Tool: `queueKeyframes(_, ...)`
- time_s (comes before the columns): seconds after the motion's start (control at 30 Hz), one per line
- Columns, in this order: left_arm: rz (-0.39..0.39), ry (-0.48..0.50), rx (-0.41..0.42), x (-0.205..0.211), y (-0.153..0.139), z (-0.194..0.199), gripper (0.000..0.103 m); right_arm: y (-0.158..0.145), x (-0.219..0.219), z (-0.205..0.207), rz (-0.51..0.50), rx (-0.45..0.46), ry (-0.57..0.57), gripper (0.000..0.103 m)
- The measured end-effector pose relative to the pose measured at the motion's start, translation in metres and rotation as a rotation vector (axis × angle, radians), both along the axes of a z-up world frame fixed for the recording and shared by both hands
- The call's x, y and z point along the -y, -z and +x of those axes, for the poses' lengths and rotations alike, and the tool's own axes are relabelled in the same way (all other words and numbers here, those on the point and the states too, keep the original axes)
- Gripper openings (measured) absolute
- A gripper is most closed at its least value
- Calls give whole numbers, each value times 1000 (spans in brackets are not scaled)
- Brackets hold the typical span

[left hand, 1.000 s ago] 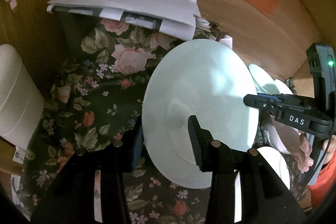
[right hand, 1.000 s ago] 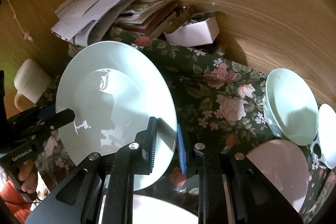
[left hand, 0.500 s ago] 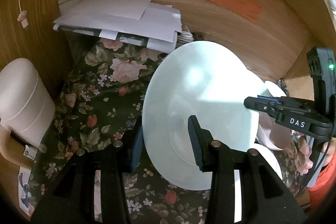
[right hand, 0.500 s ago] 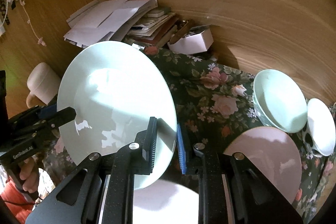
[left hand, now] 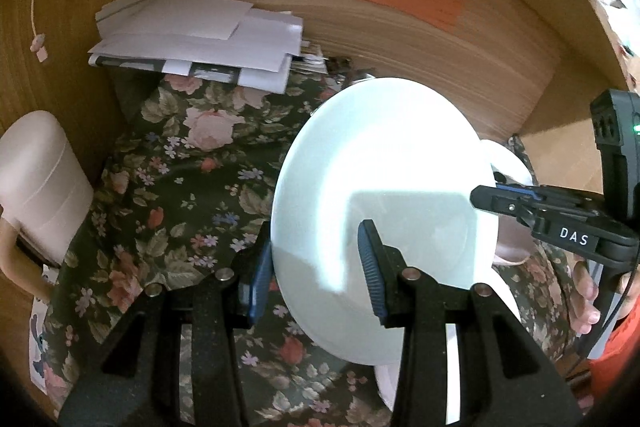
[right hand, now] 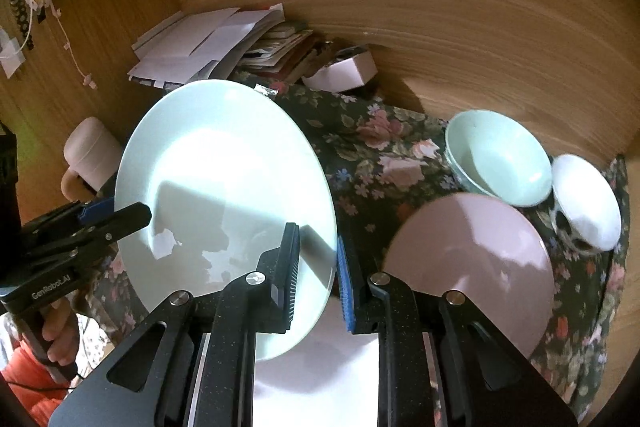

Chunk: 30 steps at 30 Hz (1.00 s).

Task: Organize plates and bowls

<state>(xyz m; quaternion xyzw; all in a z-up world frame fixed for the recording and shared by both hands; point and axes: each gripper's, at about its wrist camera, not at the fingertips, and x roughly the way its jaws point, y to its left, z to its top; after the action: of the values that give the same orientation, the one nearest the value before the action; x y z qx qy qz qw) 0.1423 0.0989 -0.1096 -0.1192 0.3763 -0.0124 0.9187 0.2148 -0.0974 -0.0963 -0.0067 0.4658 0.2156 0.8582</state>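
Observation:
A large pale green plate (left hand: 384,187) hangs tilted above the flowered cloth, held from both sides. My left gripper (left hand: 314,271) is shut on its left rim, one pad on the face and one behind. In the right wrist view the same plate (right hand: 224,179) fills the left half, and my right gripper (right hand: 319,273) is shut on its right rim. Each gripper shows in the other's view: the right gripper (left hand: 486,195) at the plate's right edge, the left gripper (right hand: 116,213) at its left edge. A pink plate (right hand: 472,259), a pale green bowl (right hand: 500,159) and a small white patterned bowl (right hand: 584,203) rest on the cloth to the right.
A white plate (right hand: 316,367) lies on the cloth under the held one. A stack of papers (left hand: 192,39) and a small white box (right hand: 344,71) sit against the wooden back wall (left hand: 400,39), which bears coloured notes. A pink mug (left hand: 36,183) stands at the left.
Both grippers have lifted the pale green plate higher and drawn back from the wall. More of the wall notes, the cloth and the bowls now show.

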Motion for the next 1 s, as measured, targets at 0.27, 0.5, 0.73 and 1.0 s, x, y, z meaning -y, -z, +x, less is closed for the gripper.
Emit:
queueKeyframes(0.27, 8, 24, 4, 19, 2, -12, 40, 2, 16, -21, 13, -3, 25, 17)
queueKeyframes(0.5, 3, 43, -14, 28, 3, -19, 40, 8, 28, -35, 27, -8, 49, 17)
queueKeyframes(0.73, 7, 53, -48, 37, 12, -25, 40, 14, 38, -50, 51, -24, 64, 17)
queueKeyframes(1.0, 6, 71, -87, 47, 24, -26, 40, 25, 48, -63, 73, -38, 93, 17)
